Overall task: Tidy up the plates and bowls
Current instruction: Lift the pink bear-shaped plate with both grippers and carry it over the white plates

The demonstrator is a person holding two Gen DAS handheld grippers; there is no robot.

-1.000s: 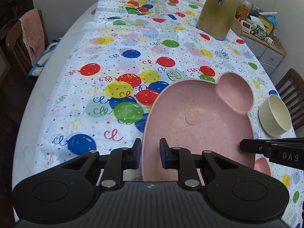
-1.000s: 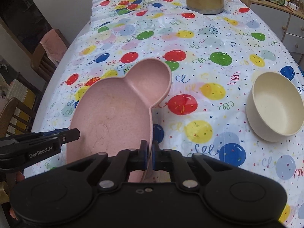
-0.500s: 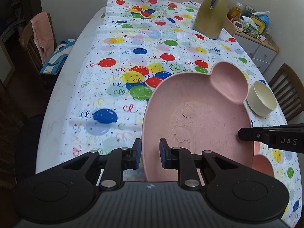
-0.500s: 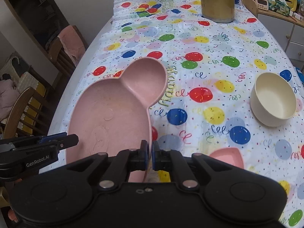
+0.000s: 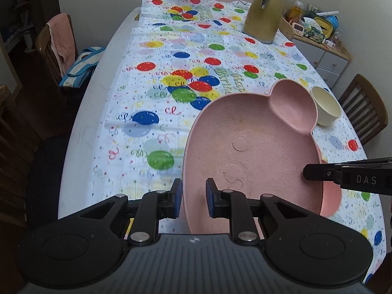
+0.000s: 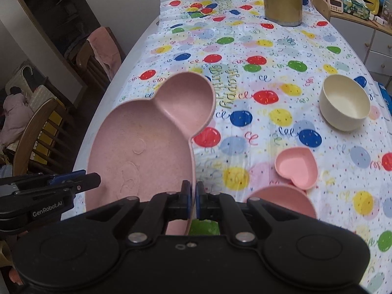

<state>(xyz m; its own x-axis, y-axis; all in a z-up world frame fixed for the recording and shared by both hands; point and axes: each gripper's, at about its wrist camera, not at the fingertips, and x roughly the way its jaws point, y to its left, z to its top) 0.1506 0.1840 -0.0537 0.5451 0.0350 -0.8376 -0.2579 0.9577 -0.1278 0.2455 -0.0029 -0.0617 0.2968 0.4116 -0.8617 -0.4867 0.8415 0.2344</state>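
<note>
- While both wrist views share the pink bear-shaped plate, only the right wrist view shows the pink heart-shaped dish and the rim of a round pink bowl on the balloon tablecloth, near and to the right of the plate.
- Only the left wrist view shows the plate's left rim running between the left gripper fingers; the blue pads stand a little apart with the rim between them, and I cannot tell for certain that both pads press it.
- From the right wrist view, the right gripper has its jaws almost together, pinching the plate's near right rim.
- Held above the near end of the table between the two grippers, the plate tilts with its far end higher.
- Its long axis runs from near to far; the one visible round ear compartment points to the far end, towards the gold kettle.
- A cream bowl stands upright on the cloth to the right, well apart from the plate in the right wrist view, though in the left wrist view it sits just behind the ear.
</note>
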